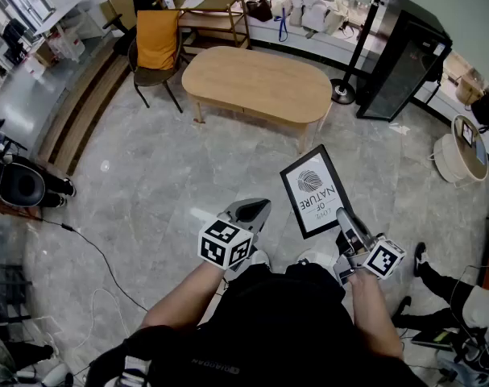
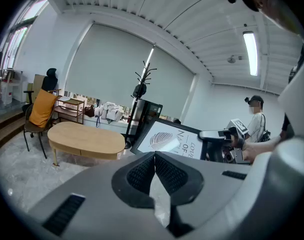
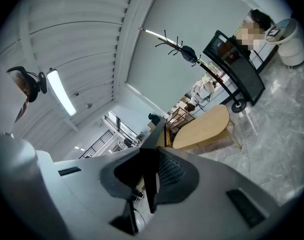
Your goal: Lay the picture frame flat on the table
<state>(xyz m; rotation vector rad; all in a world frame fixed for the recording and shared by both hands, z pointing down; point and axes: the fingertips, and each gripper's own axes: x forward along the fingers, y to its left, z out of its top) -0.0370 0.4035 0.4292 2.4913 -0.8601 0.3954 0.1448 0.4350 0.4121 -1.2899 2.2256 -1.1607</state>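
Note:
The picture frame (image 1: 315,190) is black, with a white print of a fingerprint and lettering. It is held up in the air over the grey floor, well short of the oval wooden table (image 1: 256,83). My right gripper (image 1: 341,216) is shut on its lower right edge. In the right gripper view the frame (image 3: 153,171) runs edge-on between the pads, with the table (image 3: 204,129) beyond. My left gripper (image 1: 259,210) hangs left of the frame, shut and holding nothing. Its pads (image 2: 155,166) meet, and the frame (image 2: 167,140) shows past them.
A chair with an orange cloth (image 1: 155,43) stands at the table's far left, with a wooden shelf (image 1: 216,14) behind. A coat stand (image 1: 345,91) and a black cabinet (image 1: 405,67) are to the table's right. A white round stool (image 1: 462,147) and a seated person (image 2: 254,121) are at the right.

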